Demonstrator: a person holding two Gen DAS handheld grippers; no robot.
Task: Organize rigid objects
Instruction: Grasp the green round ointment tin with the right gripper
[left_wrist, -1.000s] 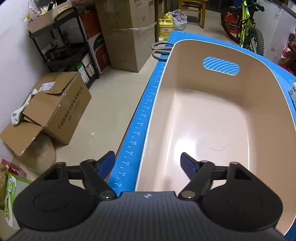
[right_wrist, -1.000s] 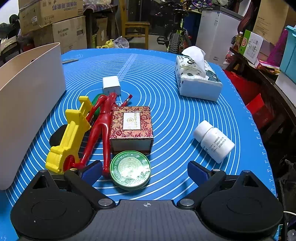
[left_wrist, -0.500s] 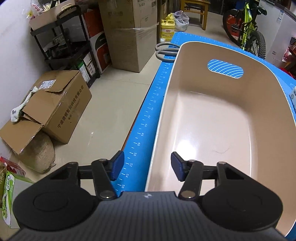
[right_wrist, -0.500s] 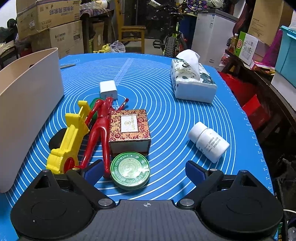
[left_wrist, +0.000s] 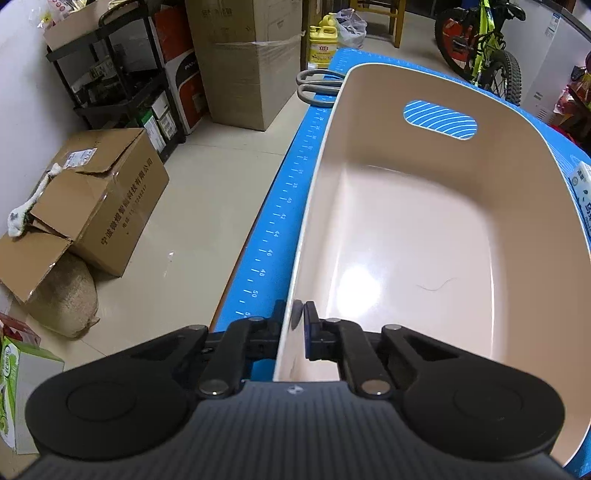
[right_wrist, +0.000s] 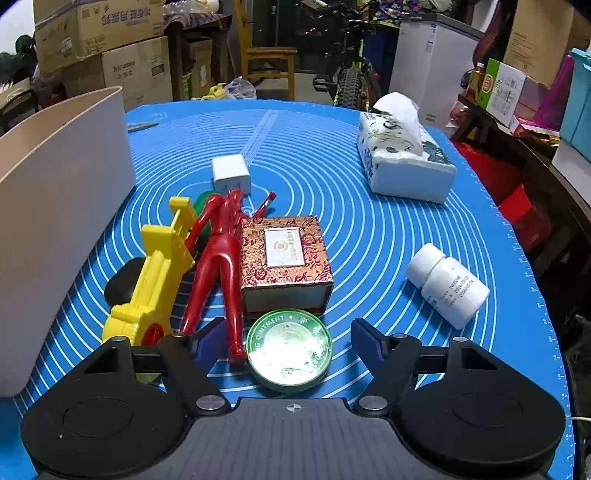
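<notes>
A beige plastic basin (left_wrist: 424, 236) stands on the blue mat; its outer wall shows in the right wrist view (right_wrist: 55, 206). My left gripper (left_wrist: 293, 321) is shut on the basin's near left rim, one finger outside, one inside. My right gripper (right_wrist: 284, 341) is open, with a round green ointment tin (right_wrist: 289, 349) between its fingers. Behind the tin lie a red patterned box (right_wrist: 284, 262), a red plastic figure (right_wrist: 219, 254), a yellow toy (right_wrist: 155, 273), a white charger cube (right_wrist: 229, 178) and a white pill bottle (right_wrist: 448, 284).
A tissue pack (right_wrist: 402, 162) lies at the mat's far right. Grey scissors (left_wrist: 317, 85) lie beyond the basin's far left corner. The table's left edge (left_wrist: 269, 229) drops to a floor with cardboard boxes (left_wrist: 92, 199). A bicycle (left_wrist: 480, 44) stands behind.
My left gripper has closed from wide open onto the basin's left rim. My right gripper has moved slightly forward, so the green tin now sits between its fingers.
</notes>
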